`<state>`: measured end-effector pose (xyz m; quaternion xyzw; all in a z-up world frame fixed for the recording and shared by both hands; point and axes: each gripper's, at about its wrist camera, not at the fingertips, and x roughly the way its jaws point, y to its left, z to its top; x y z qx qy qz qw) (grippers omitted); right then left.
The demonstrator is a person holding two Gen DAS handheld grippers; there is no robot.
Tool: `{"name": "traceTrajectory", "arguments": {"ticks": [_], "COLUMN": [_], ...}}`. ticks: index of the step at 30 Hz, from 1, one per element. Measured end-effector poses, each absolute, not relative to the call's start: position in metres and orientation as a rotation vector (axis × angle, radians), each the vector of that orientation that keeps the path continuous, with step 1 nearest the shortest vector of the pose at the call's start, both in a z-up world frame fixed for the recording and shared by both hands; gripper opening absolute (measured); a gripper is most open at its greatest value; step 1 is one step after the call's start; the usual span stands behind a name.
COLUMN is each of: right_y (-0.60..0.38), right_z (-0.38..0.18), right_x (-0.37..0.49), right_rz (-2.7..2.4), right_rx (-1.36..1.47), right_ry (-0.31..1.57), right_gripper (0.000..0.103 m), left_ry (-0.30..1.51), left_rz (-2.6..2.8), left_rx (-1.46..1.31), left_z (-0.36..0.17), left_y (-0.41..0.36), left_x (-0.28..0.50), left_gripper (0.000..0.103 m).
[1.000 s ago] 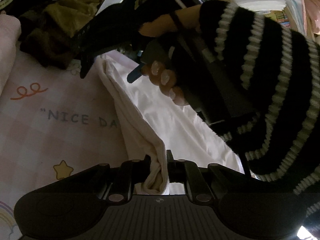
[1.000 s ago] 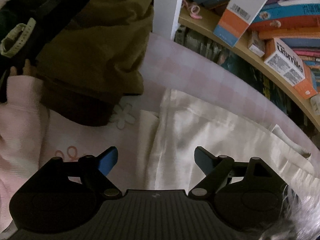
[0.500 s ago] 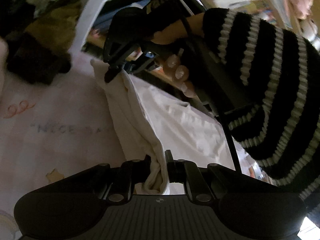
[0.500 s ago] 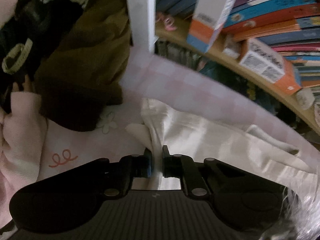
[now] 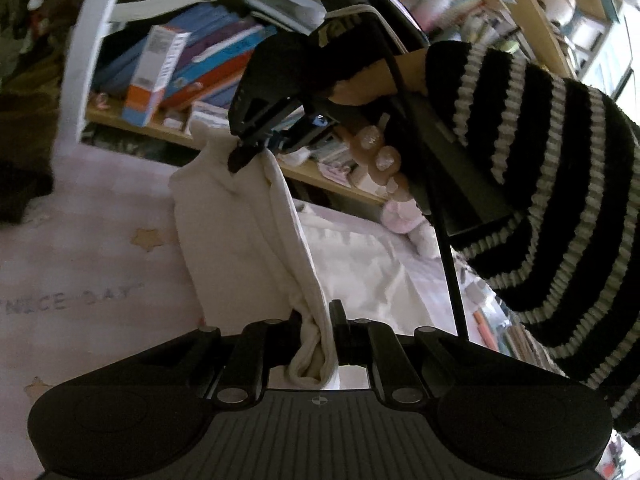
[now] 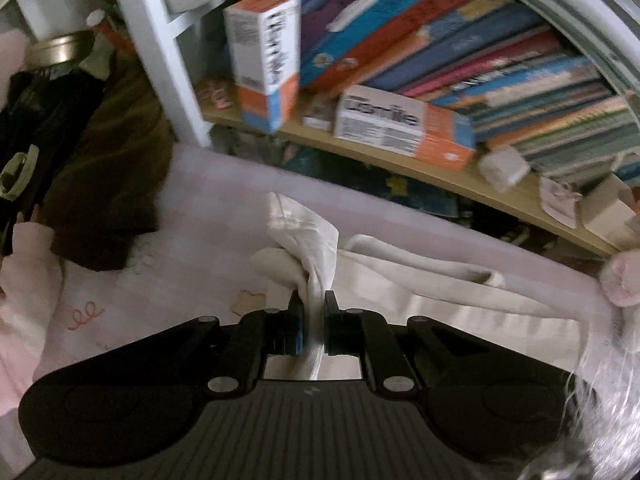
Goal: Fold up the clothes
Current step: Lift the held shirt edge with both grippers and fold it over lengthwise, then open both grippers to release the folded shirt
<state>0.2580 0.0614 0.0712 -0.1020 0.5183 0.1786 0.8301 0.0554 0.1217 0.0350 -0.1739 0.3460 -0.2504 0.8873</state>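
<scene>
**Both corners pinched, cloth lifting off bed**

Left gripper (image 5: 316,336) clamped on bunched cloth (image 5: 248,240) edge, bottom centre. Right gripper (image 6: 312,320) just closed, now pinching thin fold; rest trails lower right on bed (image 5: 80,264). Risk: thin fold slipping out under tension. Shelf (image 6: 360,152) close behind, brown clothes (image 6: 108,184) at left could snag.

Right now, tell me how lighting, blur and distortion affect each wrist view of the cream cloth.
Left wrist view: dim and underexposed, fisheye bending the wooden bookshelf, slight blur on the pink bedsheet's lettering, the cream cloth garment the brightest area. Right wrist view: dim too, motion blur smearing the book spines and the orange-and-white box; the cloth at the jaws reads sharper.
</scene>
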Motion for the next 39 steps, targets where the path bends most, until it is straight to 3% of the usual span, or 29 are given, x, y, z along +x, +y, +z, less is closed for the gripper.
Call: {"name": "traceTrajectory", "arguments": {"ticks": [14,34,36,39], "right_y": [-0.070,-0.238,-0.249,-0.267], "right_z": [0.081,0.037,0.027,0.006], "right_x": [0.255,0.275,0.277,0.277], "right_rz": [0.489,0.583,0.571,0.522], "right_rx": [-0.090,0.089,0.107,0.160], "right_ry": [1.025,1.019,1.033,1.057], "right_gripper": [0.008,0.008,0.008,0.008], "left_ry": [0.748,0.889,0.918,0.967], "left_rz": [-0.508,-0.482,-0.475,-0.509], "left_rx": [-0.288,-0.125,-0.120,-0.138], "left_z": [0.042,0.027,0.022,0.012], "left_y": [0.016,-0.131,-0.141,-0.154], "left_x": [0.053,0.071,0.072,0.069], "left_gripper": [0.010,0.011,0.014,0.030]}}
